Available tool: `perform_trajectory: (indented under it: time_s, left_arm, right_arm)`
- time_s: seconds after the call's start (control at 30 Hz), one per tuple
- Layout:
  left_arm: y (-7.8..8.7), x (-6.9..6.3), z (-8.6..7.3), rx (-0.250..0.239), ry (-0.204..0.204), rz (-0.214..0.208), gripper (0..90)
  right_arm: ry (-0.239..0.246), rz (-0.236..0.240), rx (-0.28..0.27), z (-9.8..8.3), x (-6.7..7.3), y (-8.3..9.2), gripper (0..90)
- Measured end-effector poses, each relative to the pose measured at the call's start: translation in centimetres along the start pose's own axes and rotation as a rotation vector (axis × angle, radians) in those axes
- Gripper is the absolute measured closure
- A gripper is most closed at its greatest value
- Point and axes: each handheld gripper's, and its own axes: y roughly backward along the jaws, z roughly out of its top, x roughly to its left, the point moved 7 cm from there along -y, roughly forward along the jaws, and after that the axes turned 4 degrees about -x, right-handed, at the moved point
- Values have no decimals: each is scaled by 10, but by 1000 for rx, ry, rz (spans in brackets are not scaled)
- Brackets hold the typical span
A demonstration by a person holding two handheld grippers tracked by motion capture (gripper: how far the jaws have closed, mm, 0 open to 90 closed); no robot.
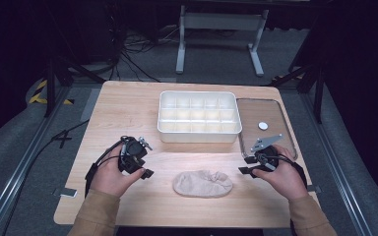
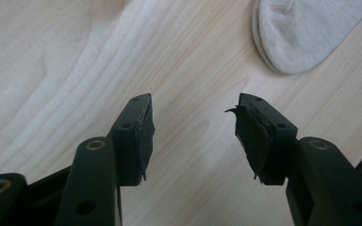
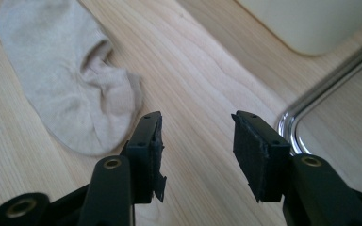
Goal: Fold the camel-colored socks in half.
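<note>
A beige sock [image 1: 203, 183] lies flat near the front middle of the wooden table [image 1: 128, 105]. My left gripper [image 1: 144, 168] hovers just left of it, open, with bare wood between its jaws [image 2: 193, 127]; the sock's toe end [image 2: 301, 33] shows at the upper right of the left gripper view. My right gripper [image 1: 246, 165] sits right of the sock, also open and empty [image 3: 197, 136]. In the right gripper view the sock [image 3: 70, 70] lies to the upper left, apart from the fingers [image 3: 146, 150].
A white compartment box [image 1: 198, 117] stands at the table's middle back. To its right lies a clear lid with a metal rim [image 1: 265, 123] and a small white disc [image 1: 263, 125] on it. The lid's rim [image 3: 311, 103] is close to my right gripper.
</note>
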Motion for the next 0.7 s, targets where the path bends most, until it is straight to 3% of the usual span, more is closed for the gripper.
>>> perform_trajectory:
  time_s: [0.1, 0.3, 0.7]
  left_arm:
    - [1, -2, 2, -9, -24, -1, 473]
    - [3, -1, 3, -16, -3, -8, 460]
    - [4, -6, 6, -21, -18, -21, 459]
  right_arm:
    - [-6, 4, -19, 4, 5, 0, 547]
    - [-28, 0, -25, 3, 6, 2, 544]
    - [-25, 5, -34, 4, 8, 1, 543]
